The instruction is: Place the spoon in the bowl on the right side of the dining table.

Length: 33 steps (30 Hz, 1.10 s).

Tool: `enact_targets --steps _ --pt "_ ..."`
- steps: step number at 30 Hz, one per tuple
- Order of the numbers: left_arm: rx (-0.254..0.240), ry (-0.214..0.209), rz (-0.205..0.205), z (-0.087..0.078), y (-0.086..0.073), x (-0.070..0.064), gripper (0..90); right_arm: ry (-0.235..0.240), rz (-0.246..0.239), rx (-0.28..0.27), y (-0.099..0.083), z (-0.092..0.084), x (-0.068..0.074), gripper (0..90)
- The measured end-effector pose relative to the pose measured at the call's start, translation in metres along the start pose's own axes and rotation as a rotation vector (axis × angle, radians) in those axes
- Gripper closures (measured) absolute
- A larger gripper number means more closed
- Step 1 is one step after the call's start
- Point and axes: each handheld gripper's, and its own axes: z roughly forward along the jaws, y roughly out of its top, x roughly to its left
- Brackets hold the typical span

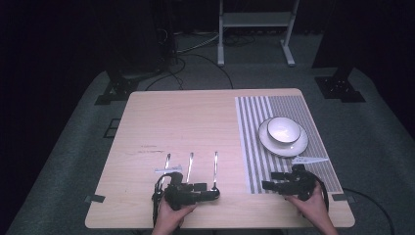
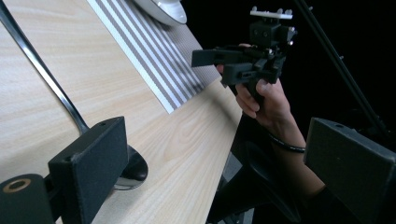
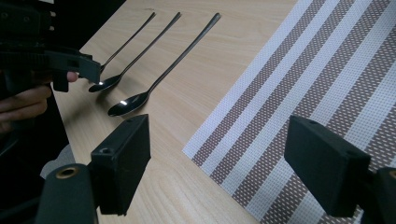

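Three metal spoons lie side by side on the wooden table (image 1: 161, 122), handles pointing away: left spoon (image 1: 168, 160), middle spoon (image 1: 190, 162), right spoon (image 1: 215, 169). My left gripper (image 1: 207, 191) is held low at their bowl ends, pointing right and open. In the left gripper view the right spoon's bowl (image 2: 133, 170) lies just beyond one jaw, with nothing between the jaws of the left gripper (image 2: 224, 168). My right gripper (image 1: 272, 180) is open over the near edge of the striped placemat (image 1: 254, 147), pointing left. The right gripper (image 3: 224, 163) holds nothing, and beyond it lie the spoons (image 3: 140, 99).
A white bowl (image 1: 284, 129) sits on a white plate (image 1: 293, 147) on the placemat's far part. A white pointed strip (image 1: 311, 159) lies near the plate, and a small white tag (image 1: 169, 170) is among the spoons. The table's left half and far part are bare wood.
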Motion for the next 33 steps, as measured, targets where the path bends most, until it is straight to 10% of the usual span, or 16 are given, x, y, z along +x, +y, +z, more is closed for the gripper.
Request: enact_targets --steps 23,33 --pt "0.079 0.001 -0.020 0.020 -0.010 0.004 5.3 0.006 -0.024 0.026 0.009 0.009 0.005 21.5" --pt "0.140 0.091 -0.021 0.029 -0.015 0.005 5.5 0.019 -0.052 0.040 0.016 0.017 0.013 21.6"
